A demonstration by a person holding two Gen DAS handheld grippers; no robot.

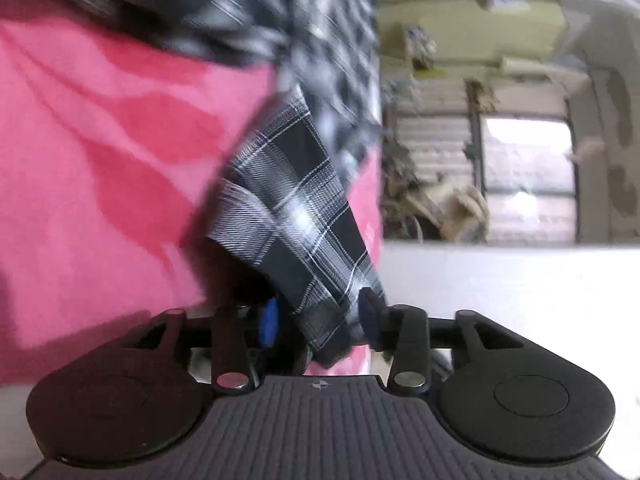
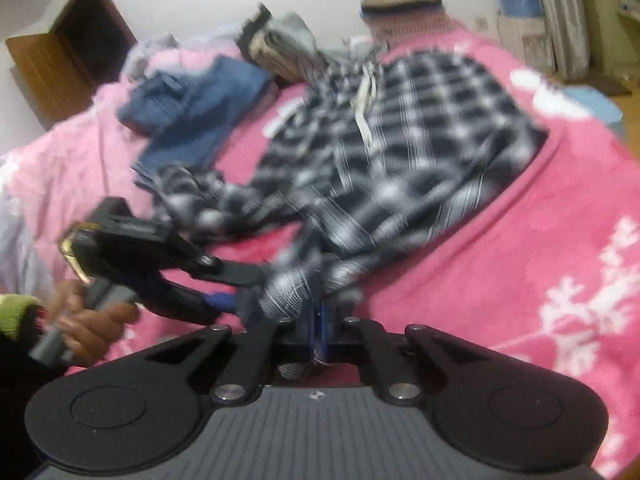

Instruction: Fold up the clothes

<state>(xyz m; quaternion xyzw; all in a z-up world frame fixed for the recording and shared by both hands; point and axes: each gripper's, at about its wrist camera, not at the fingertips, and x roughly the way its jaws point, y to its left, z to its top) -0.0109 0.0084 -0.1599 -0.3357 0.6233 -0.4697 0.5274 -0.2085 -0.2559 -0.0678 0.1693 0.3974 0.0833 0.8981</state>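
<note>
A black-and-white plaid garment lies spread on a pink bedspread. My right gripper is shut on a bunched edge of it at the near side. My left gripper shows at the left of the right wrist view, held by a hand, touching the same bunched edge. In the left wrist view the left gripper has its blue pads apart, and a corner of the plaid garment hangs between them.
Folded blue jeans and a grey folded pile lie at the far side of the bed. A brown door stands at the far left. A window and white ledge show right of the left gripper.
</note>
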